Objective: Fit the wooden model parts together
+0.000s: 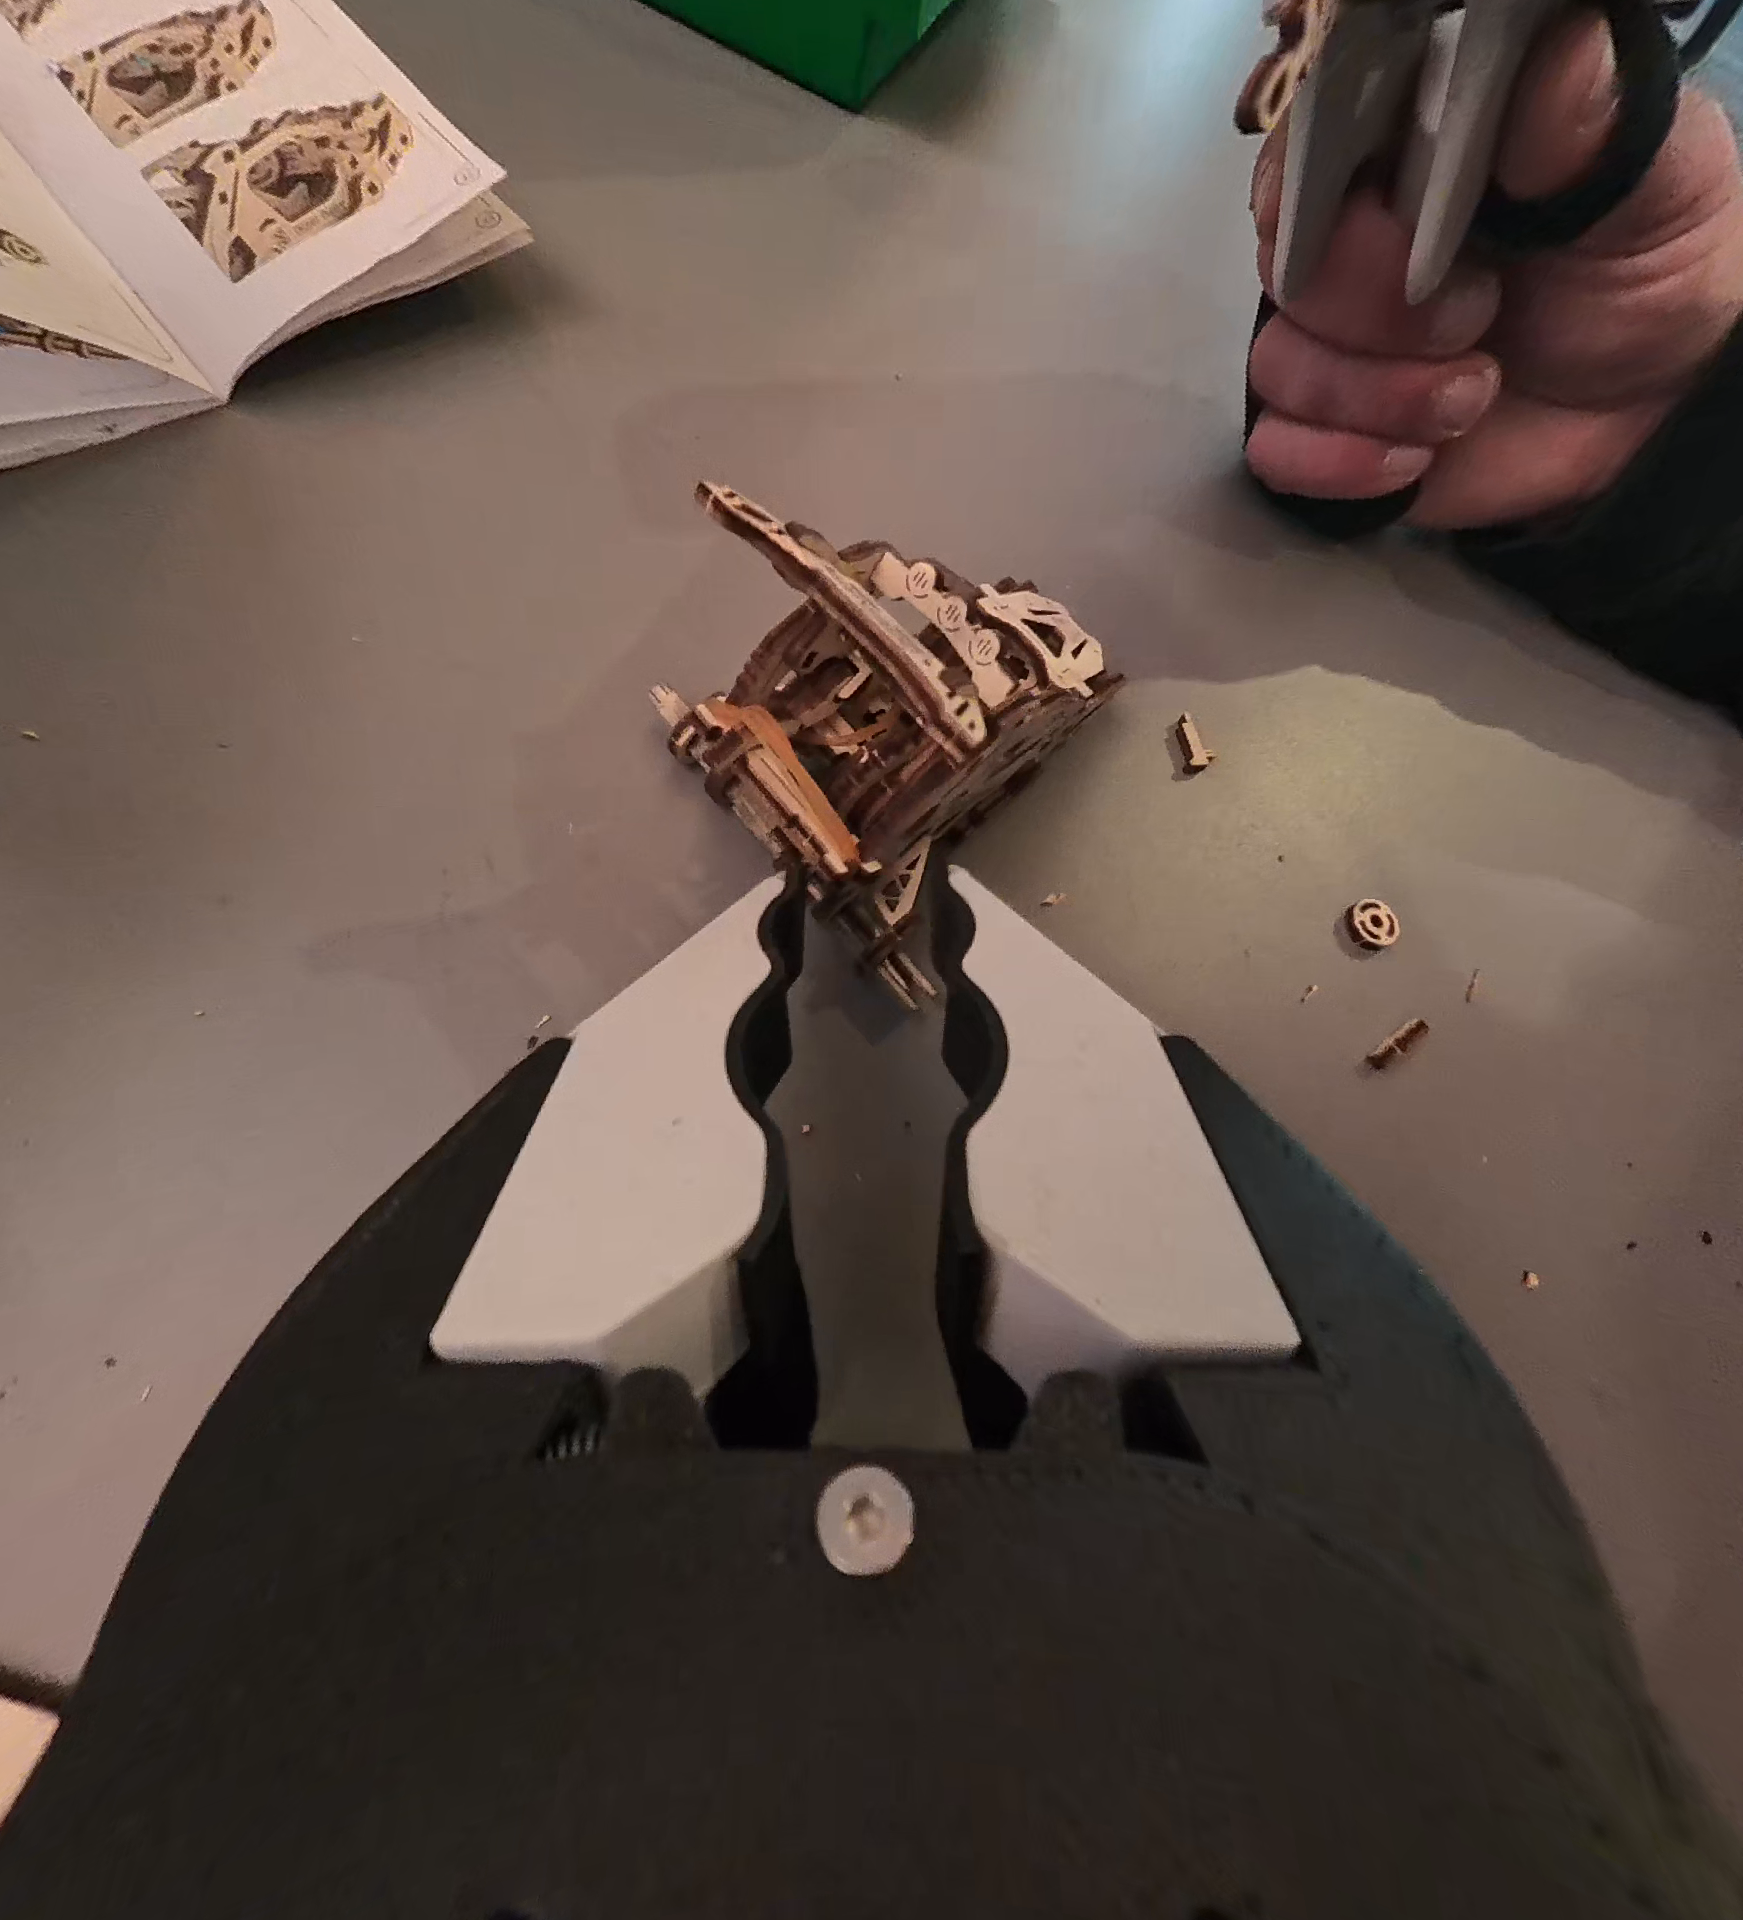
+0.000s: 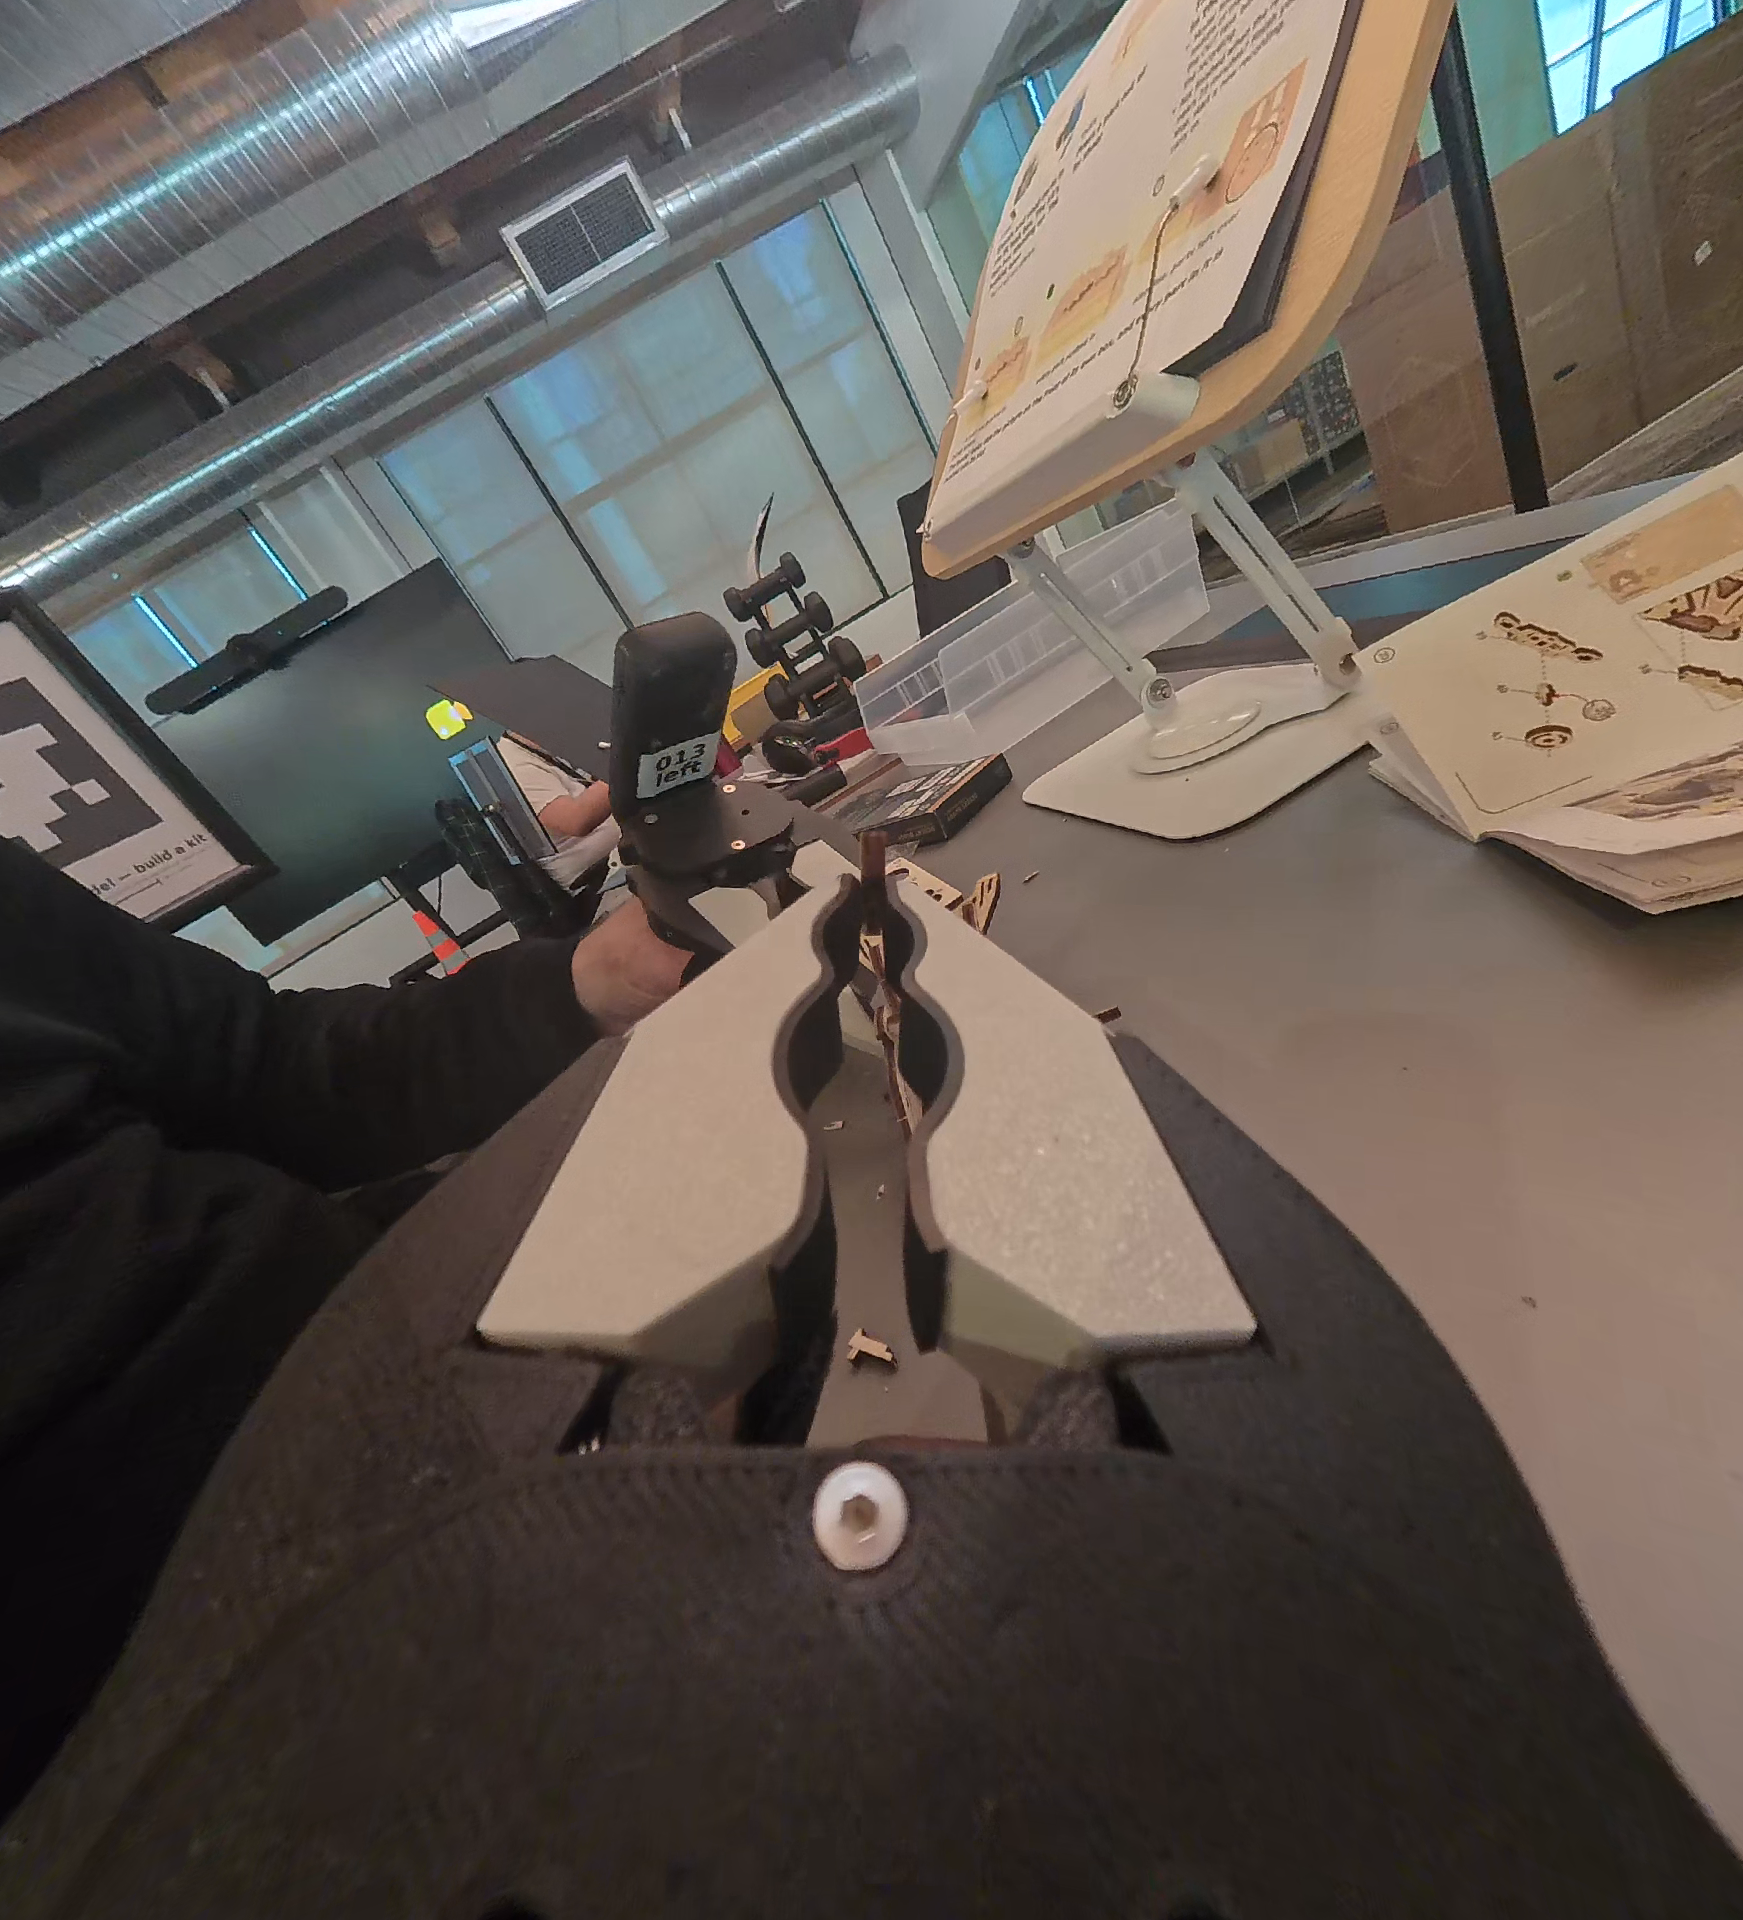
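A part-built wooden model [image 1: 877, 707] with a tan rubber band lies tilted on the grey table [image 1: 327, 727]. My left gripper [image 1: 867, 883] is shut on the model's near lower end, its white fingers [image 1: 659, 1091] on either side. My right gripper [image 2: 872, 894] is shut on a thin flat wooden part [image 2: 893, 1029], seen edge-on between its white fingers [image 2: 701, 1122]. In the left wrist view a hand [image 1: 1521, 343] holds the right gripper up at the top right, away from the model, with the wooden part [image 1: 1282, 73] at the frame edge. The left gripper's black body [image 2: 701, 831] shows beyond my right fingertips.
Loose bits lie right of the model: a small ring [image 1: 1371, 923], a peg [image 1: 1397, 1042], a short piece [image 1: 1191, 743]. An open instruction booklet [image 1: 171, 187] [image 2: 1625, 727] lies at the back left. A green box [image 1: 815, 42], a book stand [image 2: 1158, 260] and a clear tray [image 2: 1002, 655] stand farther back. Some 15 cm of space lies between my two pairs of fingers. My right tips are about 20 cm from the peg [image 1: 1397, 1042], my left tips only 12 cm.
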`<state>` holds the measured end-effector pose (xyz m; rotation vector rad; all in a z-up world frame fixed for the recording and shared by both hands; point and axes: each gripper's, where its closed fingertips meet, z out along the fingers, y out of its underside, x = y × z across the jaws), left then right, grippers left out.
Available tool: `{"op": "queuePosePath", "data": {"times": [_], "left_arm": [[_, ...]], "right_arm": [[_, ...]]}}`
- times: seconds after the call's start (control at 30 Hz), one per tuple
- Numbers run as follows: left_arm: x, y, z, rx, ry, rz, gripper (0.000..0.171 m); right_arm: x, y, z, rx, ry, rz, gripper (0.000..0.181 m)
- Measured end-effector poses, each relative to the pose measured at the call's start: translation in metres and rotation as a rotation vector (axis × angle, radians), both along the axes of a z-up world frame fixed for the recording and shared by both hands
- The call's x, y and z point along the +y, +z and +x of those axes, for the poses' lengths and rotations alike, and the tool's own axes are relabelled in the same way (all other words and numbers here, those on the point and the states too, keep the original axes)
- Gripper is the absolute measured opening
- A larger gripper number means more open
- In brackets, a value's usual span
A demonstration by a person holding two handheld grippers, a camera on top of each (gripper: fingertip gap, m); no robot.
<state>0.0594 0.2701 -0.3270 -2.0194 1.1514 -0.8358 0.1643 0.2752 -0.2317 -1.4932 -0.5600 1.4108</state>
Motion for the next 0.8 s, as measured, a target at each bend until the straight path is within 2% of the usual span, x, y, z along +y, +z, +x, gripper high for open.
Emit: {"op": "queuePosePath", "data": {"times": [0.37,0.53,0.8], "left_arm": [[-0.0012,-0.0058,0.0056,0.028,-0.016,0.008,0.022],[0.0009,-0.0062,0.0080,0.018,-0.006,0.012,0.009],[0.0008,-0.0060,0.0087,0.021,-0.005,0.020,0.009]], "right_arm": [[-0.0003,-0.0005,-0.0009,-0.003,0.003,0.000,0.000],[-0.0005,-0.0004,-0.0009,-0.003,0.002,0.000,0.000],[-0.0004,-0.0002,-0.0006,-0.002,0.002,0.001,0.000]]}}
